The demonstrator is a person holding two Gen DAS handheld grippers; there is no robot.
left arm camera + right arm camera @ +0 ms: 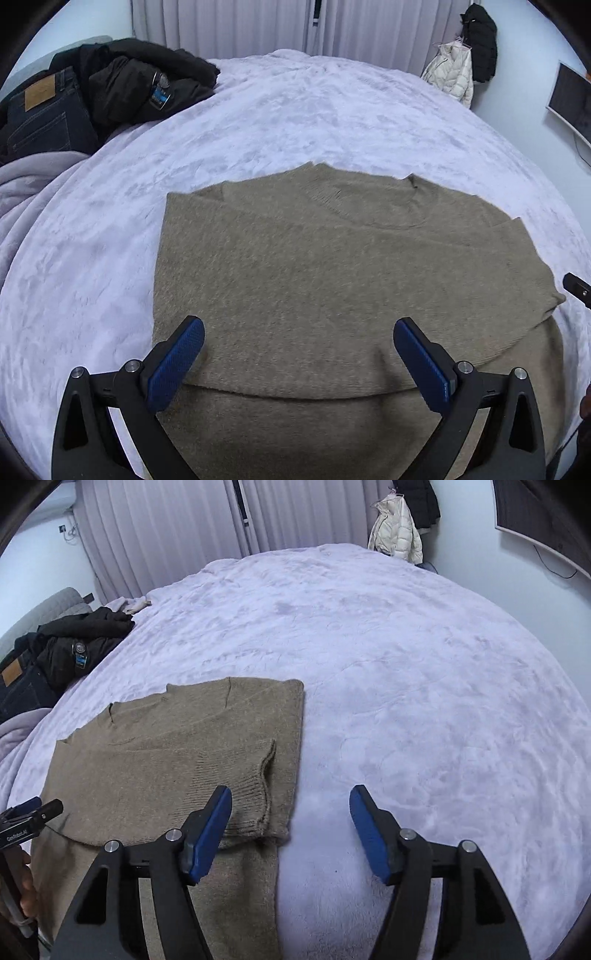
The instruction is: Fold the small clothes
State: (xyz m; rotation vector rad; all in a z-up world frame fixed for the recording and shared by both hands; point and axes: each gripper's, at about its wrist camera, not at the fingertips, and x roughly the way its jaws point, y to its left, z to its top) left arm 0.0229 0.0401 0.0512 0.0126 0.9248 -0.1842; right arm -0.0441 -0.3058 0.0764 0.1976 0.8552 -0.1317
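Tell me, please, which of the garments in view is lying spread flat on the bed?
The tan sweater; the black jacket and jeans sit heaped at the bed's edge.

A pale lilac fleece blanket (pixel 295 110) covers the bed. At upper left lie a black jacket (pixel 147 81) and dark jeans (pixel 44 114). At upper right a cream puffer coat (pixel 452 70) hangs beside pleated curtains (pixel 229 26).

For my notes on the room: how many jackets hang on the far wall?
2. A white puffer jacket hangs beside the curtains, and a black jacket hangs just right of it, partly behind. More could be hidden behind them.
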